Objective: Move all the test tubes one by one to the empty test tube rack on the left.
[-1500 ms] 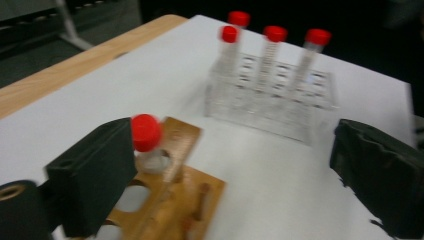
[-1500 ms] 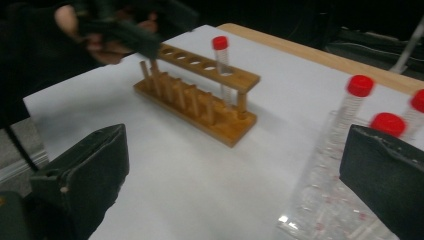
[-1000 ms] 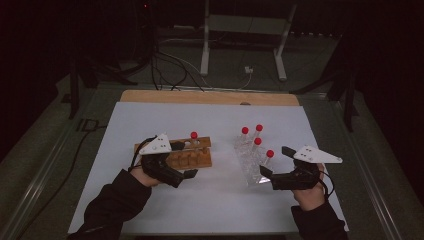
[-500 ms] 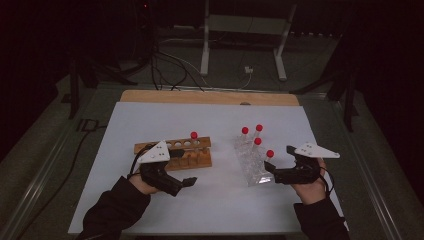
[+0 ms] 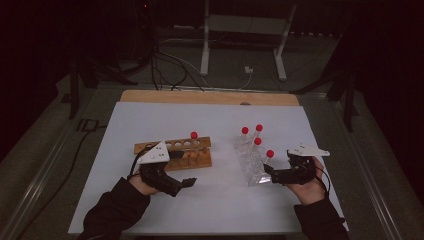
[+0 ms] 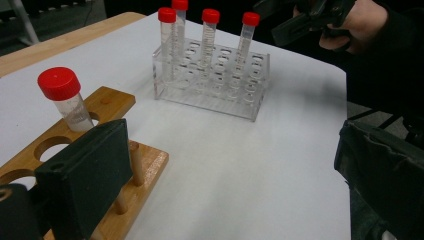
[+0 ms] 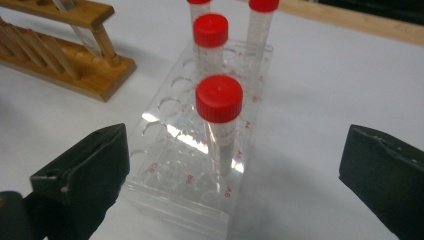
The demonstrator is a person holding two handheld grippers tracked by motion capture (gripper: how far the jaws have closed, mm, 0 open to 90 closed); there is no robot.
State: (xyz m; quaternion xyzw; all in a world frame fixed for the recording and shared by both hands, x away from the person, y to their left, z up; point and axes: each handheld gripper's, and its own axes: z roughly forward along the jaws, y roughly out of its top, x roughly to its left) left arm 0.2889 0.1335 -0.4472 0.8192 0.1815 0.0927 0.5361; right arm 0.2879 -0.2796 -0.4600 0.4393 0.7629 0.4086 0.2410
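Right gripper (image 7: 230, 165) is held spread wide, nothing between the jaws, and is aimed at the nearest red-capped tube (image 7: 220, 120) in the clear plastic rack (image 7: 185, 170). In the high view the same gripper (image 5: 270, 175) is seen just beside the near end of the rack (image 5: 252, 167), apart from it. 4 capped tubes are counted upright in the clear rack: the nearest one (image 5: 269, 154) at the near end, 3 more behind it.

Left gripper (image 5: 190, 182) is also spread and empty, held low over the table (image 5: 220, 210) just in front of the wooden rack (image 5: 175, 155). 1 tube (image 6: 67, 97) is already seated in the far-end hole of that wooden rack (image 6: 107, 102); the other holes are seen open.

Step judged in hand: approach for pickup of the nearest tube by the right gripper, for transfer to the wooden rack. Roughly 1 of 5 moved, judged from the layout.

Next move calls for:
- jaws to be advanced level until the tube body, below the cap, is centred between the pads
- closing on the tube only, clear of the tube behind
- a straight vertical lift so the light clear rack is not dragged or tipped
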